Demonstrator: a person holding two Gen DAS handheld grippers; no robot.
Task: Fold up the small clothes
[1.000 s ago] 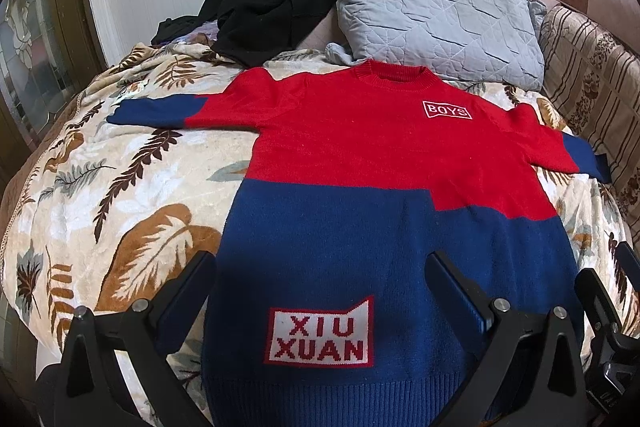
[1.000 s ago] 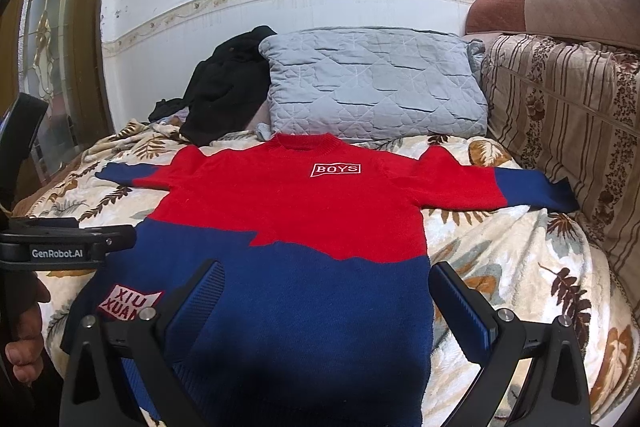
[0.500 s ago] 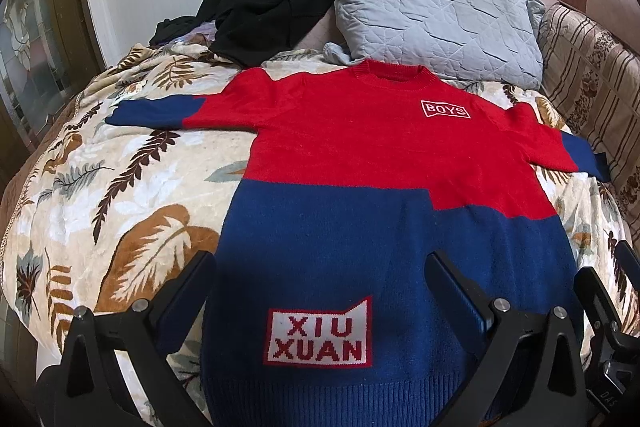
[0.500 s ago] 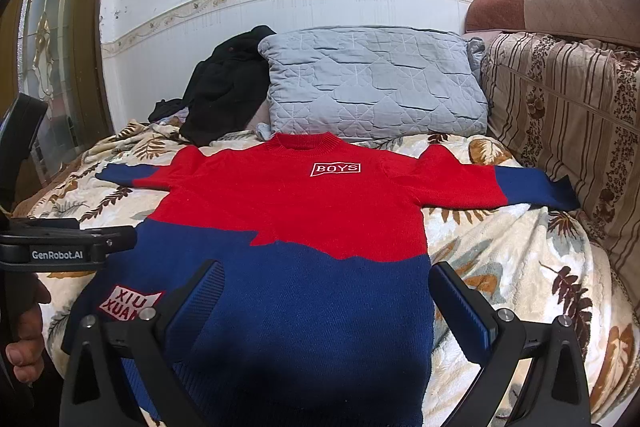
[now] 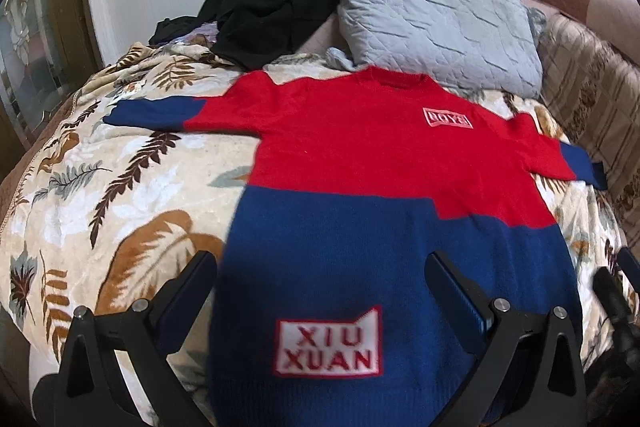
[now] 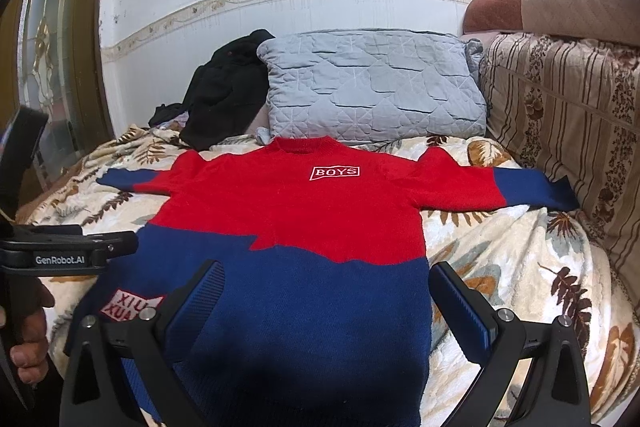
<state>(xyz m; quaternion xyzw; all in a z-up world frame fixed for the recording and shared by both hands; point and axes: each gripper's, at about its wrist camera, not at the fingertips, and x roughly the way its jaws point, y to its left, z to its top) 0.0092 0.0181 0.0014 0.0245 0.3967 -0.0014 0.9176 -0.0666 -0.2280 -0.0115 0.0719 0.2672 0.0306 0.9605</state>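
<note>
So you've got a bed [image 6: 500,267] covered in a cream blanket [image 5: 100,179] with brown and grey leaf print, and a striped brown cushion [image 6: 568,131] running along its right side. Smack in the middle of the blanket is the sweater [image 6: 304,227], laid out flat, face up, both sleeves stretched straight out to the sides. Top half is red, bottom half and the sleeve ends are navy. Collar points at the far wall, hem is closest to you.

Behind the collar there's a grey quilted pillow [image 6: 372,87] leaning up against the wall, and a heap of black clothing [image 6: 224,87] just left of it, touching the pillow's edge.

Smaller stuff: a white "XIU XUAN" patch [image 5: 328,343] near the hem on the left side, and a little "BOYS" label [image 6: 335,172] on the chest.

Your left gripper [image 5: 320,291] hovers over the hem's left part, fingers spread wide with nothing between them. Your right gripper [image 6: 324,291] is the same deal over the hem's right part, fingers released and empty. Your left hand [image 6: 28,339] shows at the edge of the right wrist view, wrapped around the handle.
</note>
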